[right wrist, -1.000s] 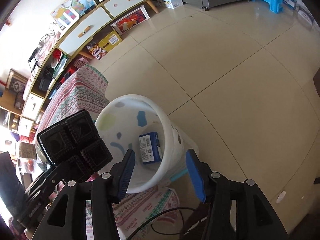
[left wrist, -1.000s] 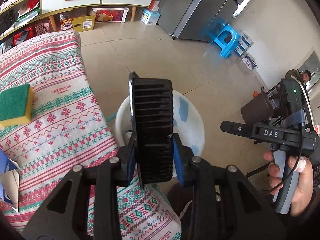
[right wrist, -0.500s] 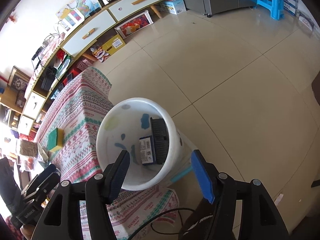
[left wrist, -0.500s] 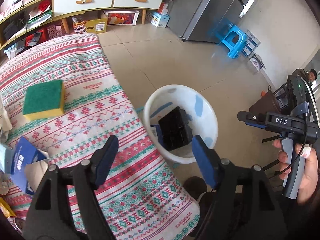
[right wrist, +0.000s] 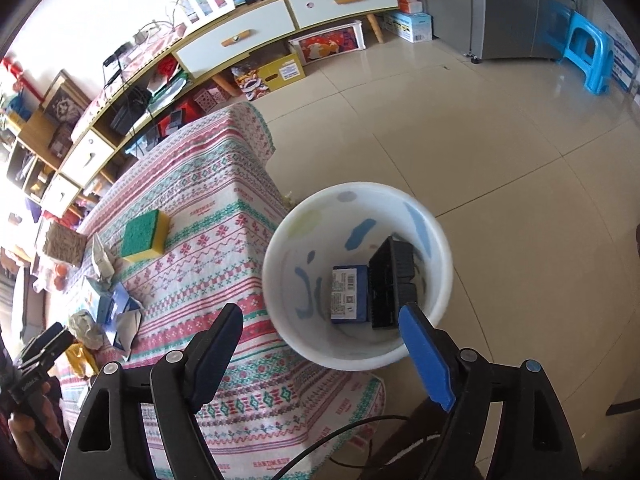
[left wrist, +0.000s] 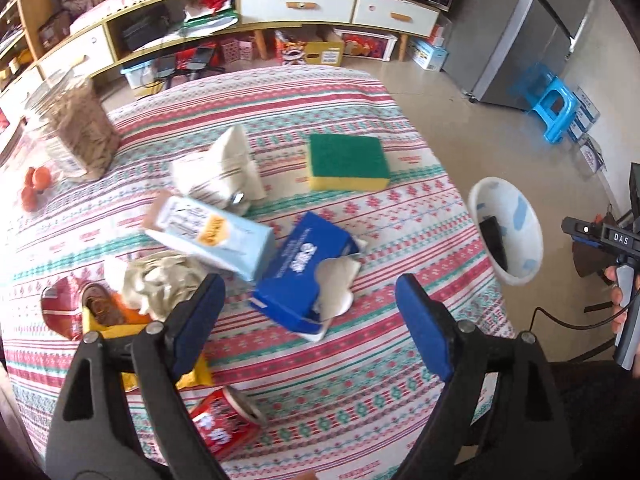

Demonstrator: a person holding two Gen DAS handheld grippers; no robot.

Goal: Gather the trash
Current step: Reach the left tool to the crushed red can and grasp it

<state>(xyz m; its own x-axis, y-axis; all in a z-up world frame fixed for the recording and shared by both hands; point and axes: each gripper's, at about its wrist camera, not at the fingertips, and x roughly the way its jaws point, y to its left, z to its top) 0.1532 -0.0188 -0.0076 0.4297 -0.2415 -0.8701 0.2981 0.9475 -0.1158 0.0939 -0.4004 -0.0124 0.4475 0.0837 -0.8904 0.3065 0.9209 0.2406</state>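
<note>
My left gripper (left wrist: 310,300) is open and empty above the table, just in front of a torn blue box (left wrist: 304,268). A pale blue carton (left wrist: 212,238), crumpled paper (left wrist: 160,280), a white wrapper (left wrist: 220,168), a red can (left wrist: 224,424) and a yellow packet (left wrist: 192,376) lie around it. My right gripper (right wrist: 320,332) is open and empty above the white bin (right wrist: 444,280) on the floor beside the table. Inside the bin lie a black tray (right wrist: 392,280) and a blue box (right wrist: 348,296). The bin also shows in the left wrist view (left wrist: 532,248).
A green and yellow sponge (left wrist: 346,160) and a clear jar (left wrist: 76,128) stand on the patterned tablecloth (left wrist: 360,352). Oranges (left wrist: 36,184) lie at the left edge. A blue stool (right wrist: 588,52), a fridge and a low cabinet (right wrist: 280,16) stand further off.
My left gripper let go of the black tray, which dropped into the bin. The left gripper then swung back over the table, opened wide. The right gripper stayed over the bin.
</note>
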